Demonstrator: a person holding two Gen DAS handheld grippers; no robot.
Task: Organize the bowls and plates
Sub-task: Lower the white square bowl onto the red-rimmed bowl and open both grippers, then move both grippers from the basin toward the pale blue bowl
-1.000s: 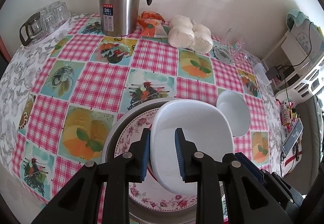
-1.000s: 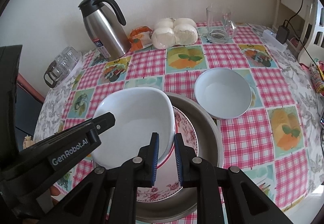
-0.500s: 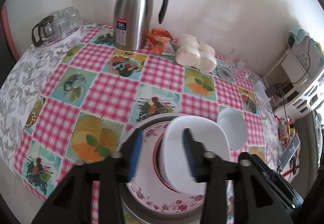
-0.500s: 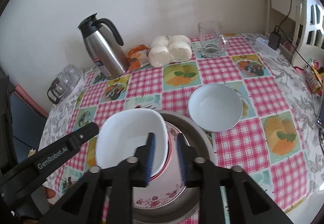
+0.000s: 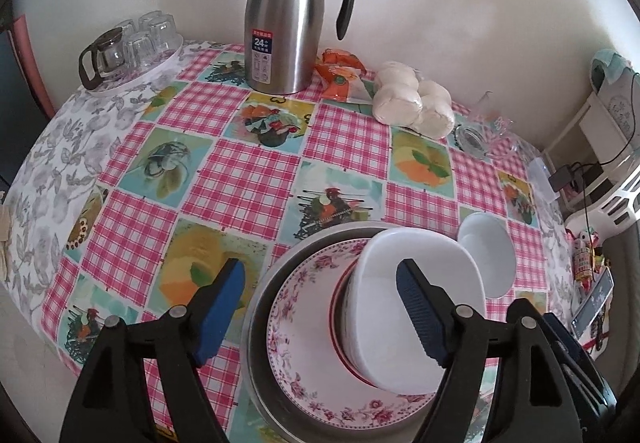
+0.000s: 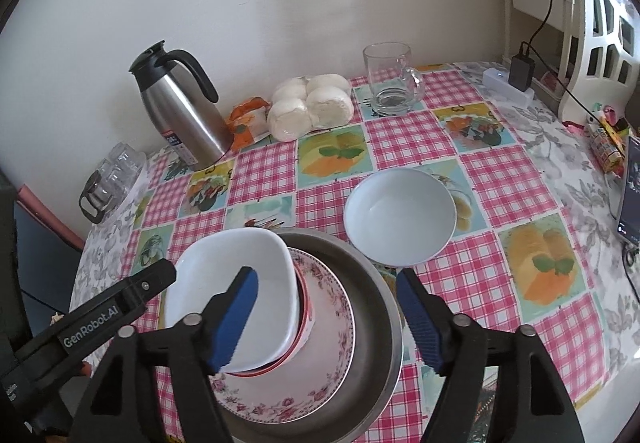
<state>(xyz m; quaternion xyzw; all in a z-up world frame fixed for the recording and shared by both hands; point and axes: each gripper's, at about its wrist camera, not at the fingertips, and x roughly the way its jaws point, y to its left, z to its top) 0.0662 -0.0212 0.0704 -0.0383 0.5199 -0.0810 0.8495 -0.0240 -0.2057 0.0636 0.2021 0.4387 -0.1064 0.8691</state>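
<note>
Both grippers (image 5: 320,307) (image 6: 326,307) spread, empty. Square bowl (image 6: 236,291) apparently tilted on stack (seating unclear); may slide. Round bowl (image 6: 400,217) unstacked.

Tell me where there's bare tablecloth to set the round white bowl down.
Most room: the checked cloth between the thermos, the glass cups and the metal basin. A second patch lies right of the round white bowl, toward the phone. Crowded: the back edge, with thermos, orange packet, buns and glass mug.
</note>
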